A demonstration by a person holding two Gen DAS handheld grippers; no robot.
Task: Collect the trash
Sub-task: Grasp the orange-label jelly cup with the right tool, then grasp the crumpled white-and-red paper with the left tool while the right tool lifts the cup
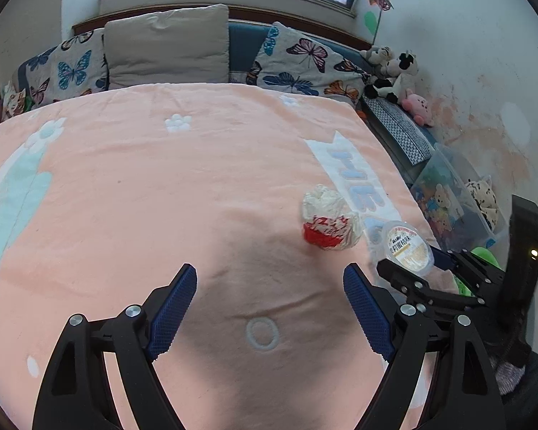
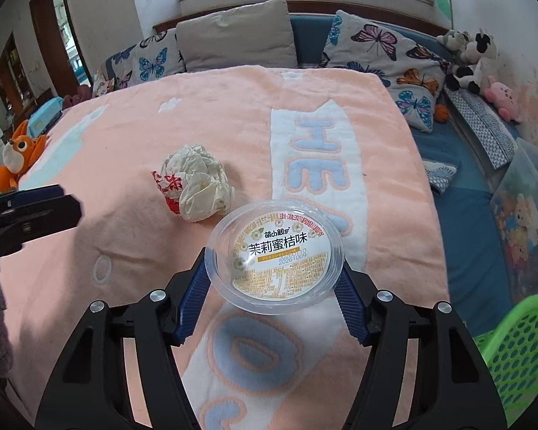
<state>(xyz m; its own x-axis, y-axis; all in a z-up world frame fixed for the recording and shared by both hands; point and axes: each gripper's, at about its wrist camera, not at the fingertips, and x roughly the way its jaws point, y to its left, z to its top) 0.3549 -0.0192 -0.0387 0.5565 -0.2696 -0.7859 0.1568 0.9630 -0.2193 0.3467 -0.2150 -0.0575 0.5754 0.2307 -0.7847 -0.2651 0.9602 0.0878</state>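
A clear plastic dessert cup (image 2: 274, 256) with a yellow and white label sits between the blue pads of my right gripper (image 2: 272, 283), which press on its rim from both sides, just above the pink blanket (image 2: 125, 251). A crumpled white and red wrapper (image 2: 195, 186) lies on the blanket beyond the cup, to the left. In the left wrist view my left gripper (image 1: 269, 283) is open over bare blanket, with the wrapper (image 1: 328, 220) ahead of it to the right. The right gripper (image 1: 412, 263) and the cup (image 1: 409, 247) show at the right of that view.
A green perforated basket (image 2: 520, 344) stands at the bed's lower right. Butterfly pillows (image 2: 387, 50) and a beige cushion (image 2: 236, 32) line the headboard. Plush toys (image 2: 473, 57) and a clear storage box (image 1: 452, 197) sit along the right wall. An orange plush fox (image 2: 16, 154) lies at the left.
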